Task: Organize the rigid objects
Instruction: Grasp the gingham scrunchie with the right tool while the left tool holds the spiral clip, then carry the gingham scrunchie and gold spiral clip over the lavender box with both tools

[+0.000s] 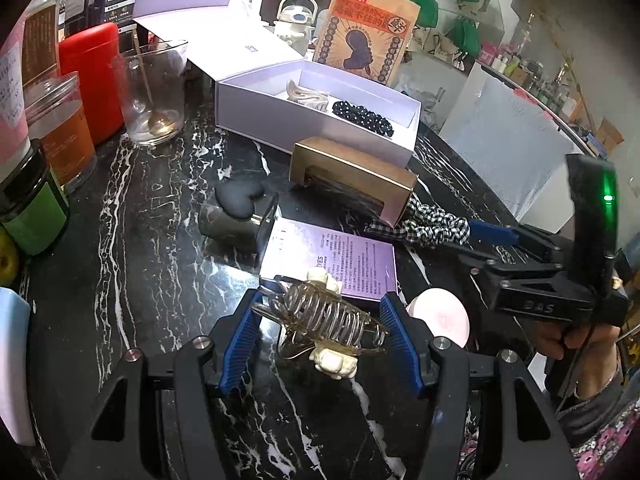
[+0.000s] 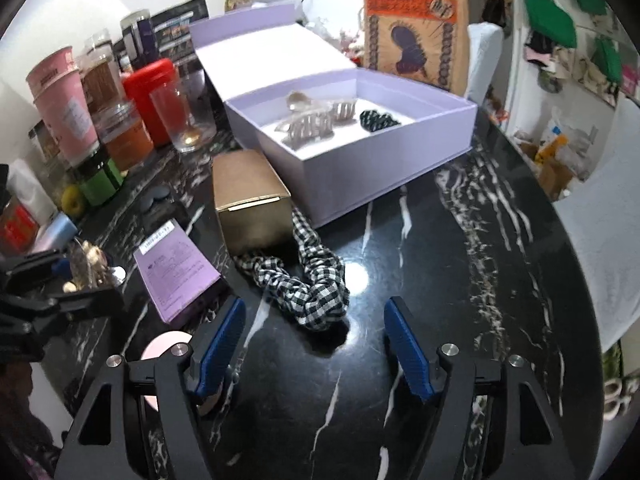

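Two views disagree on what sits up close. In the left wrist view, the left gripper (image 1: 320, 332) at the lower centre clamps an amber hair claw (image 1: 326, 320) with cream ends between its blue pads, above the black marble table (image 1: 132, 260). The right wrist view shows that claw only as a small cluttered shape at the far left edge. There the right gripper (image 2: 316, 344) fills the lower centre, jaws spread with nothing between them, just behind a gingham scrunchie (image 2: 308, 280) lying on the table.

Only the right wrist view looks well into the open lilac box (image 2: 380, 168) at upper centre: a pale claw clip (image 2: 308, 124) lies beside a dark beaded band (image 2: 378, 118). A gold box (image 2: 250, 196) touches the scrunchie's upper end and stands just left of the lilac box. A purple card box (image 2: 176, 276) lies left of the scrunchie, a pink disc (image 2: 160, 346) partly behind the right gripper's left finger. Jars and a red canister (image 2: 154, 96) crowd the upper left.
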{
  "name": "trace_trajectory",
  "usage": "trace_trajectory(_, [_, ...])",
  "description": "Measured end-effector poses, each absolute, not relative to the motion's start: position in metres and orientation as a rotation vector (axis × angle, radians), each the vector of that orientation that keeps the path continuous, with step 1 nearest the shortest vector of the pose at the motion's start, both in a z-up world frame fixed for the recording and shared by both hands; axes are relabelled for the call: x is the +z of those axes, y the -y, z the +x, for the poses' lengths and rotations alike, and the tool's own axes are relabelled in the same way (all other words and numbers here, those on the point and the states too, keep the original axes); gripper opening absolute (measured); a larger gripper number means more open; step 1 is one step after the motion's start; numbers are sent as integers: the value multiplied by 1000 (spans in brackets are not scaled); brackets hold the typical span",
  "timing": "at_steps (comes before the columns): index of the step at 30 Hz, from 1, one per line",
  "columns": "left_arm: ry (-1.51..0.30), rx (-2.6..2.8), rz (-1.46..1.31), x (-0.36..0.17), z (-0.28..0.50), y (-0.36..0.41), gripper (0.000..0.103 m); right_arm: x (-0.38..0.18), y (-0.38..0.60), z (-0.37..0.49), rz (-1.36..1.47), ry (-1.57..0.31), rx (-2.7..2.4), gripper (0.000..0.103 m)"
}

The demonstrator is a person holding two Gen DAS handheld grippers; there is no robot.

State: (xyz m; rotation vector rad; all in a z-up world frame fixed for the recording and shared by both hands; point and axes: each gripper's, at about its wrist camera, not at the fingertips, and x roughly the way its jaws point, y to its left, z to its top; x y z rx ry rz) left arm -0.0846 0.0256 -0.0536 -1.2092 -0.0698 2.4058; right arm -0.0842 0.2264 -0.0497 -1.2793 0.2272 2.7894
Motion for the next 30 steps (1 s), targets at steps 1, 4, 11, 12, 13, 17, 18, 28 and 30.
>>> trace_trajectory(1, [72,2407,-1208,-53,-86,-26,61,-52,-228,-89,-1300,-212,2779,72])
trace_trajectory(4, [63,2413,-1204,-52,-87,-27,61,-55,-229,-100,-1316,-157,2796,72])
trace_trajectory(11, [54,2422,-1212,-50,-93,-28,61,-60,-219,-118,-1365,-28,2846,67])
trace_trajectory(12, [57,2420,-1216,-51,-94,-28,61,-59,-219,-117,-1359,-24,2851,48])
trace_trajectory(13, [64,2418,-1219,-51,-95,-28,61,-58,-218,-117,-1352,-21,2853,39])
trace_trajectory(17, [74,2418,-1214,-49,-97,-28,61,-57,-221,-114,-1367,-41,2847,27])
trace_trajectory(18, [70,2417,-1211,-49,-97,-29,61,-56,-222,-113,-1366,-58,2849,26])
trace_trajectory(28, [76,2417,-1185,-43,-95,-33,60,-37,-226,-88,-1278,-138,2864,25])
trace_trajectory(30, [76,2418,-1177,-41,-93,-34,60,-34,-227,-83,-1265,-152,2863,25])
